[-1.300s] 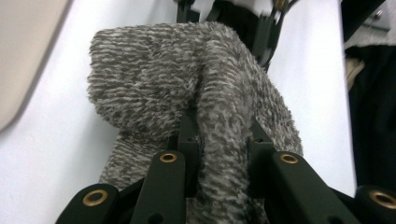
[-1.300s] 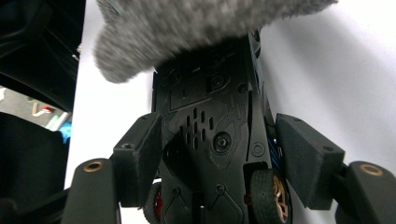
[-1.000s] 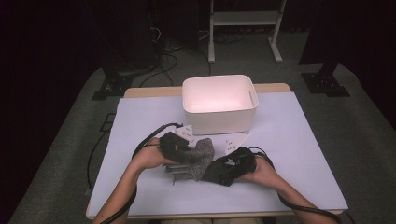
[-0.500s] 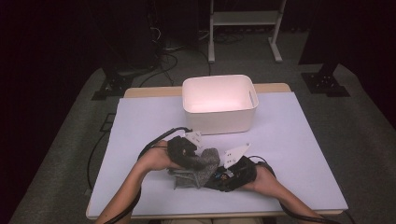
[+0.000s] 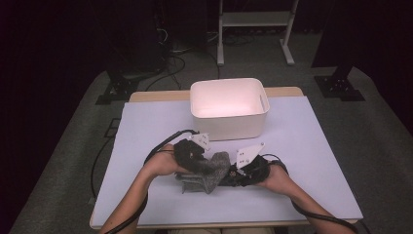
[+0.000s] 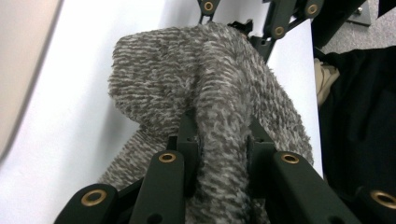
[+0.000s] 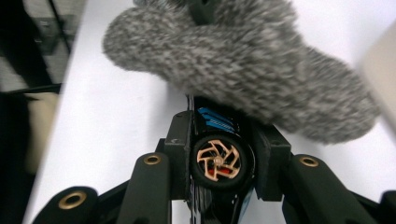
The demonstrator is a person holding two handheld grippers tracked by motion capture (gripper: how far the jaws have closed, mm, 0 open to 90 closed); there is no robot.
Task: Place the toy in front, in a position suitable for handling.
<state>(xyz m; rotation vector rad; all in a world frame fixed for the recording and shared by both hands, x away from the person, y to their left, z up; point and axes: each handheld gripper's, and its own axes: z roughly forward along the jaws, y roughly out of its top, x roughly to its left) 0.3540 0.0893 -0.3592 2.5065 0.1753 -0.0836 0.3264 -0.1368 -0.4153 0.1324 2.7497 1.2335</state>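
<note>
dark floor and black stands surround a pale lavender tabletop (image 5: 316, 161), with a white bin (image 5: 229, 107) standing toward its far side, its inside facing up. near the front edge, a person's two forearms come in from below, each hand holding a tool.

the left tool (image 5: 192, 153) sits just left of a grey knitted sock (image 5: 212, 170), which lies bunched on the tabletop between the two hands. in the left gripper view, the left tool (image 6: 219, 140) has its black jaws pinched tight on a fold of the sock (image 6: 196, 84); the fuzzy fabric bulges up and over beyond the jaws, and part of it hangs down toward the white surface. the other tool's black linkage shows just past the sock at the top of that view.

the right tool (image 5: 246, 168) sits just right of the sock, touching or nearly touching it in the high view. in the right gripper view, the right tool (image 7: 219, 149) has its jaws closed against a small toy car (image 7: 218, 161), seen end-on, with a black wheel and copper-coloured spokes and a bit of blue body above; these jaws have just been closing, and the pads sit against the car's sides. the sock (image 7: 243, 60) hangs just above and beyond the car, blurred, covering its far end.
</note>
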